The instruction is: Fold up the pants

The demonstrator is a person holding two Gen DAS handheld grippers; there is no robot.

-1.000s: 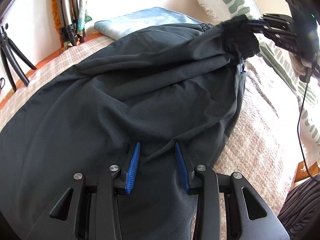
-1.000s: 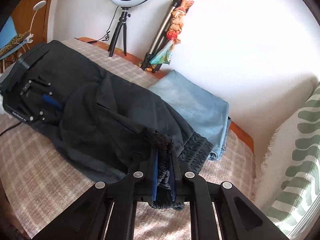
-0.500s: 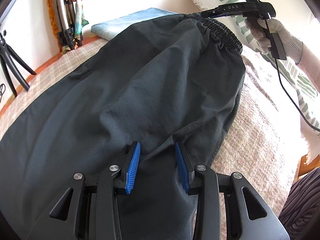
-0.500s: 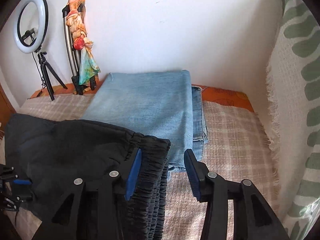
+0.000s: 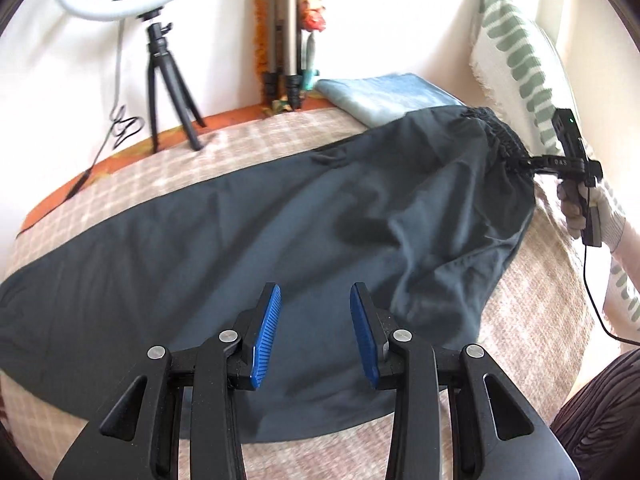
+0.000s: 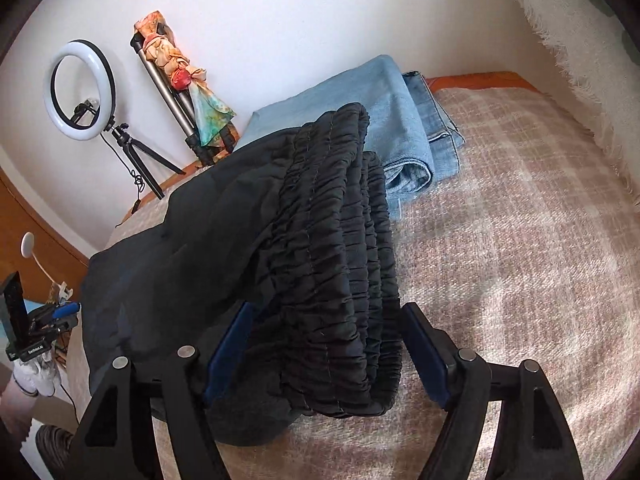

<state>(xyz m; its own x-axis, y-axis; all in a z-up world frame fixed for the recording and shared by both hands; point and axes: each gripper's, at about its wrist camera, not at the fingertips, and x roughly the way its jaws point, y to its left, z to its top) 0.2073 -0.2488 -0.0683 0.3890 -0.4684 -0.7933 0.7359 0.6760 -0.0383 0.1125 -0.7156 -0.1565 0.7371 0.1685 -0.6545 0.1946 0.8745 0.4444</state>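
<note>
Left gripper (image 5: pixel 316 330): jaws spread, nothing pinched, hovering over the near mid part of the pants (image 5: pixel 248 232). Blue pads (image 5: pixel 266 336) are apart w/ dark cloth showing between them; can't tell if they touch it.

Right gripper (image 6: pixel 326 344): jaws wide, waistband (image 6: pixel 340 248) bunched in the gap. Pads don't look pressed on it, so I read it as loose, not a pinch. From the left cam the jaws are too small to judge.

Pants: dark, lying long across the bed (image 5: pixel 532 280), waistband end toward the right edge by the striped pillow (image 5: pixel 516 40), leg end running off to the left edge. Looks doubled leg-on-leg, since the waistband shows stacked layers in the right cam. Cloth near the waistband is rumpled, w/ a loose flap sagging toward the near edge.

Farther back: folded jeans (image 6: pixel 360 96) at the far edge, just behind the waistband; can't tell if touching. Ring light (image 6: pixel 82 88) and tripod (image 5: pixel 280 32) stand by the wall beyond the bed.

Progress, my call: lengthwise fold prob done, crosswise folds not yet. Left to do: smooth the waistband end flat, tuck the sagging flap, then bring one end over the other once or twice. Roughly a third in. Risk: layers slipping apart when lifted, the cloth looks slick.
</note>
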